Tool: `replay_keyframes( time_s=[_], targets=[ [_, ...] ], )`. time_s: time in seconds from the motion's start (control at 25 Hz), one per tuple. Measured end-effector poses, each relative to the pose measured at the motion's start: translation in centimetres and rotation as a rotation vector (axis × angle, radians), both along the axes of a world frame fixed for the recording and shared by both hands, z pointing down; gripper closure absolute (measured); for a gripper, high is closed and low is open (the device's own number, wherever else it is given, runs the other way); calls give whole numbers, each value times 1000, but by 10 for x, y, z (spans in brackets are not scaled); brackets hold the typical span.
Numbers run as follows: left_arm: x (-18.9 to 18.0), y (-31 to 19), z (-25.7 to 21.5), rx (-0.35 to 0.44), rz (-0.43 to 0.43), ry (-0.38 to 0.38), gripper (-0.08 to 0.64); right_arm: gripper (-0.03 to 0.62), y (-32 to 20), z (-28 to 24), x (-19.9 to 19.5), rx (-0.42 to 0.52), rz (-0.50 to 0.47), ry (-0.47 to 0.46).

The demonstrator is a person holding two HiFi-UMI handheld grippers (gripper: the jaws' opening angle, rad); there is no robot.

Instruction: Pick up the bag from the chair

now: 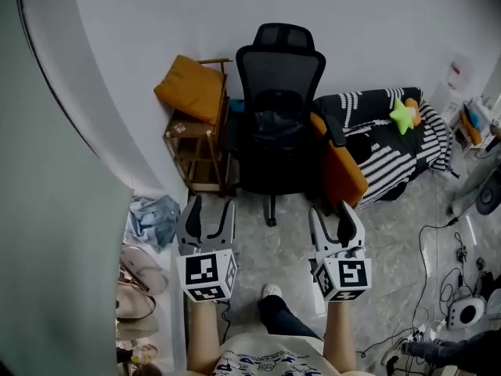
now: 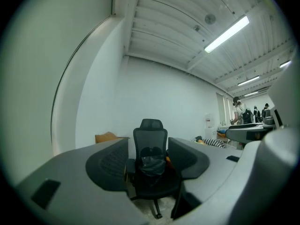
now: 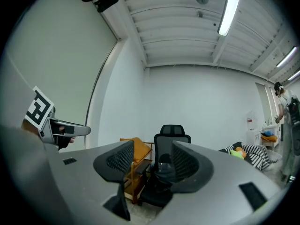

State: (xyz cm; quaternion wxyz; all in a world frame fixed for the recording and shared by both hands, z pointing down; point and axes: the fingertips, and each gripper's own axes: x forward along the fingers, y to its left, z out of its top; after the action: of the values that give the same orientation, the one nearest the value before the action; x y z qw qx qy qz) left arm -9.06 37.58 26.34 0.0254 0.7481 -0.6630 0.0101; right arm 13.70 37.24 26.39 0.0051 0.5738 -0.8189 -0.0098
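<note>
A black office chair [image 1: 278, 124] stands against the white wall, with a dark crumpled bag [image 1: 275, 125] on its seat. The same chair [image 2: 151, 172] and bag [image 2: 152, 165] show between the jaws in the left gripper view. The chair [image 3: 164, 172] appears again in the right gripper view, its bag [image 3: 164, 168] partly hidden by the jaws. My left gripper [image 1: 210, 210] and right gripper [image 1: 332, 215] hang side by side well short of the chair, both open and empty.
A wooden rack [image 1: 200, 143] with an orange cushion [image 1: 190, 88] stands left of the chair. A striped sofa [image 1: 399, 135] with a green star toy [image 1: 402, 114] lies to the right. Cables [image 1: 438, 288] trail over the floor at right; clothes and bags [image 1: 145, 241] lie at left.
</note>
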Motion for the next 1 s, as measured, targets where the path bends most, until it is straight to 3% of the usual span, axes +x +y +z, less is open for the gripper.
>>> replay_keyframes(
  time_s=[0.36,0.68,1.0],
  targets=[
    [29,-124,-9,8,-59,-4,299,342,-143,-10,32,10,-51,-23],
    [24,-179,17,-49,-107,-3,299,331,-209,19,31,-49,-85,-33],
    [15,-253,40,-76,-94,2,299,318,-279,40,19,-79,-78,-34]
  ],
)
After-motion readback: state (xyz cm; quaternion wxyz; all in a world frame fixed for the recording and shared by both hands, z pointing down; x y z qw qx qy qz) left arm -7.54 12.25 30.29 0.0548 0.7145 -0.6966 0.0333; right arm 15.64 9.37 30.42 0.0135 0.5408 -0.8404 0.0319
